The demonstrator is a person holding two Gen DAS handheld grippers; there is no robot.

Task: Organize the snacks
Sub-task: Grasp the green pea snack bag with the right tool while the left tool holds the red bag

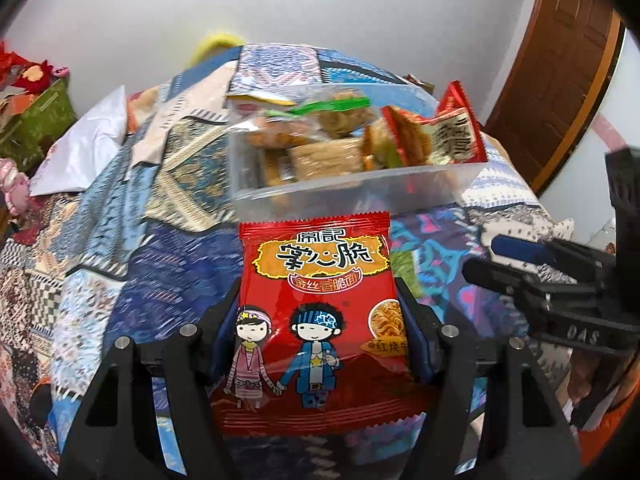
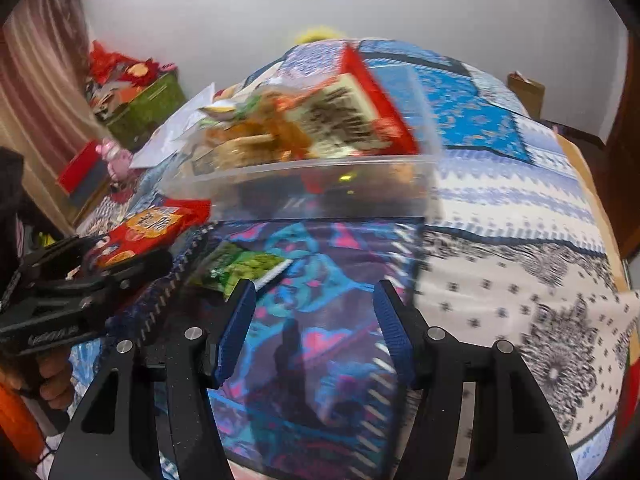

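Red crispy-noodle packet (image 1: 316,320) clamped between the blue pads of the left tool (image 1: 320,316), held above the quilted bed (image 1: 120,240), top edge just short of the clear plastic tub's (image 1: 352,184) near wall. Tub sits mid-bed, already piled with wrapped snacks. Right tool (image 2: 316,320) spread, nothing between its pads, hovering over the quilt near the tub. Green snack packet (image 2: 240,268) lies loose on the quilt just ahead of it.

Step in hand, as I judge: carrying the packet to the tub. Next: lift over the rim, let go onto the pile; green packet likely follows.
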